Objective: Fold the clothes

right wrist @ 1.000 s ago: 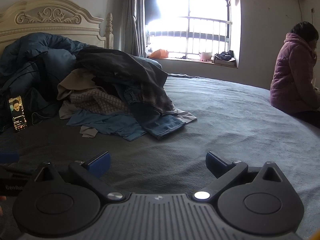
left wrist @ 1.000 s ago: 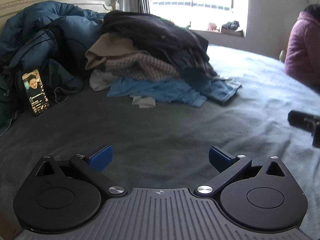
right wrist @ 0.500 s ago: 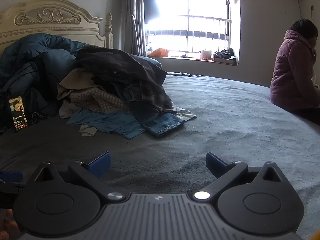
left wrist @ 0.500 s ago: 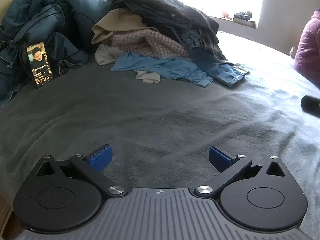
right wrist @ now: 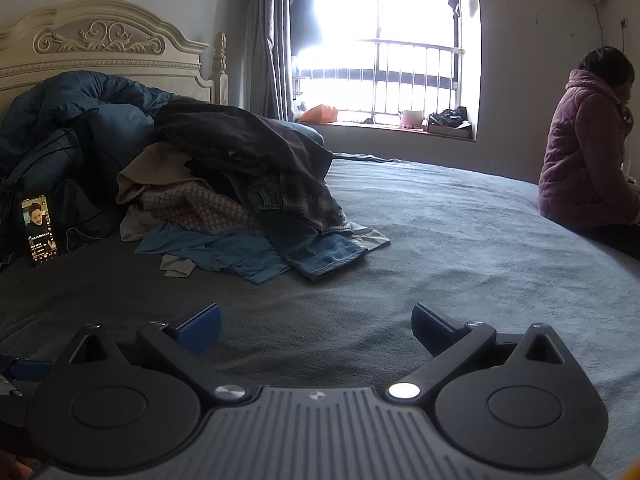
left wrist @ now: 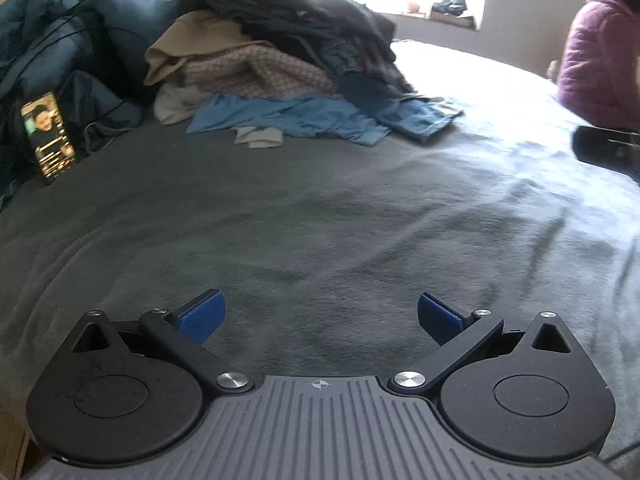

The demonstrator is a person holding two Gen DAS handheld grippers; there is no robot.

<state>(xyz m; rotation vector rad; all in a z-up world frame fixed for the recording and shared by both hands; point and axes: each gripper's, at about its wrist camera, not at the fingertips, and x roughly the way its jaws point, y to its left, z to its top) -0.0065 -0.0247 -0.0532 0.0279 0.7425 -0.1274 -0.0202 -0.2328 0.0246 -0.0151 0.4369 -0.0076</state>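
the left claw (left wrist: 319,317) is spread wide with nothing between its blue pads (left wrist: 201,314), and the right claw (right wrist: 316,326) is the same — released, empty. both sit low over bare grey blanket (left wrist: 320,220), pointed along the bed toward the headboard (right wrist: 100,48). in the left view the right claw's dark body shows at the right edge; in the right view a bit of the left claw shows at the lower left, so the two are held side by side, roughly level.

the clothes (right wrist: 232,196) lie in a heap well ahead of both claws, against a dark blue duvet (right wrist: 60,116). nothing is folded yet, by the look of it.

the heap should handle soft and limp: light at the bottom, where a blue shirt (left wrist: 288,118) and a denim leg (right wrist: 324,254) spill out onto the blanket, heavier on top, where a dark coat (right wrist: 240,136) drapes over a knit (right wrist: 188,208). the loose blue hem nearest the claws looks like the easy place to pinch — though pulling from the bottom may drag the pile.

a phone (right wrist: 39,226) leans lit at the left, and a person (right wrist: 584,160) in a purple jacket sits at the right.
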